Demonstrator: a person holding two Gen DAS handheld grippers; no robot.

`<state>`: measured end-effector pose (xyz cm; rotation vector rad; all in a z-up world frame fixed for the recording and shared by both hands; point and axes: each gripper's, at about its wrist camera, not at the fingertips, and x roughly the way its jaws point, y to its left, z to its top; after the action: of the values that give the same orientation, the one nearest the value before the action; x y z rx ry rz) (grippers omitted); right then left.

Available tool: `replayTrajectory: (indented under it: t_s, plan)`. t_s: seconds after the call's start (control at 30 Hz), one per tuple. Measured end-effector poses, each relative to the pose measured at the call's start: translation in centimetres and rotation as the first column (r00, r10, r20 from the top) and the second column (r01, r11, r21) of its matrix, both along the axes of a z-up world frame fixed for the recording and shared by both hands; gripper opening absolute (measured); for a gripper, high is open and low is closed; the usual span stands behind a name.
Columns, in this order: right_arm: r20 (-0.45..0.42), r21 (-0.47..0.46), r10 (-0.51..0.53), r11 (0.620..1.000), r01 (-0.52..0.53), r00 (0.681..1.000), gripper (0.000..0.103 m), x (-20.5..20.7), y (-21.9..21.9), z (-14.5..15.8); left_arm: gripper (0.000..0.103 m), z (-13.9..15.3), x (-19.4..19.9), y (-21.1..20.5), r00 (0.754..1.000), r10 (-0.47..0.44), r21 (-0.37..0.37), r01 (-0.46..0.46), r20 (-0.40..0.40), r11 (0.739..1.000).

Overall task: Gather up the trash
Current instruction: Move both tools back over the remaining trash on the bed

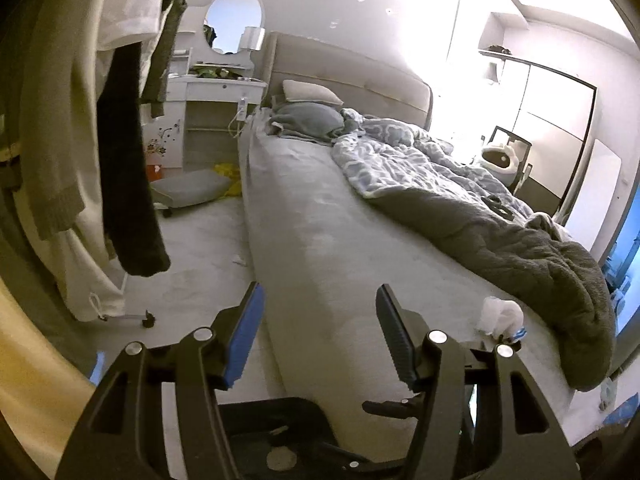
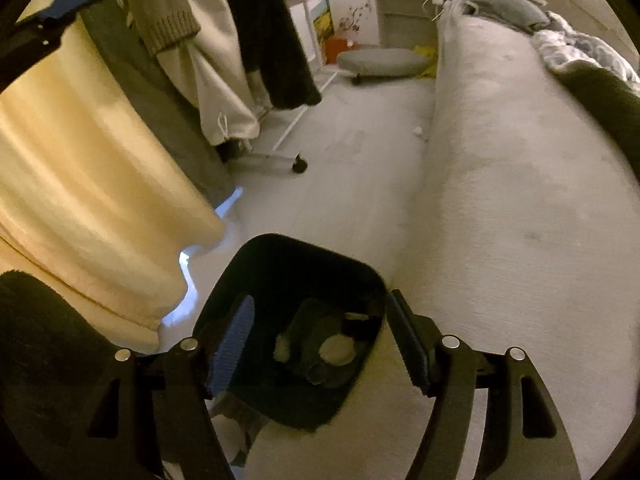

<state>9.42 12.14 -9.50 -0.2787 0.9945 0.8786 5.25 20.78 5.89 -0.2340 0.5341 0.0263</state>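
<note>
Left wrist view shows you the bed (image 1: 320, 220) first, a wide grey mattress that fills the middle of the picture. On its far side lie a dark grey blanket (image 1: 532, 248) and a blue patterned duvet (image 1: 400, 148), both rumpled. Two pillows (image 1: 310, 106) rest against the headboard. To your left hang clothes on a rolling rack (image 1: 80, 140), and behind them stands a white dressing table (image 1: 216, 84) with an oval mirror (image 1: 234, 20).

Your left gripper (image 1: 318, 300) hovers over the bed edge with its jaws wide apart and nothing between them. A crumpled white tissue (image 1: 500, 316) lies on the mattress just beside the right finger, near the blanket's edge, and I cannot tell if it touches the finger.

From the right wrist camera, your right gripper (image 2: 320, 312) is also spread wide and empty. It hangs above a black trash bin (image 2: 280, 272) that stands on the floor just beside the bed. Inside the bin lie some pale pieces of trash (image 2: 336, 350). A small white scrap (image 2: 418, 131) lies on the floor near the bed.
</note>
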Motion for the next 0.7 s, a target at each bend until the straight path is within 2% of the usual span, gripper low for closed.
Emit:
replayTrajectory:
  t_s: [0.33, 0.7]
  plan:
    - [0.095, 0.048, -0.087, 0.995, 0.083, 0.992, 0.074, 0.7, -5.5, 2.6, 0.071, 0.0, 2.2, -4.8, 0.998, -0.069, 0.002, 0.069, -0.006, 0.998]
    - [0.194, 0.079, -0.201, 0.979, 0.189, 0.96, 0.079, 2.1, -12.2, 4.6, 0.078, -0.3, 4.6, -9.0, 0.99, -0.139, -0.026, 0.138, -0.012, 0.99]
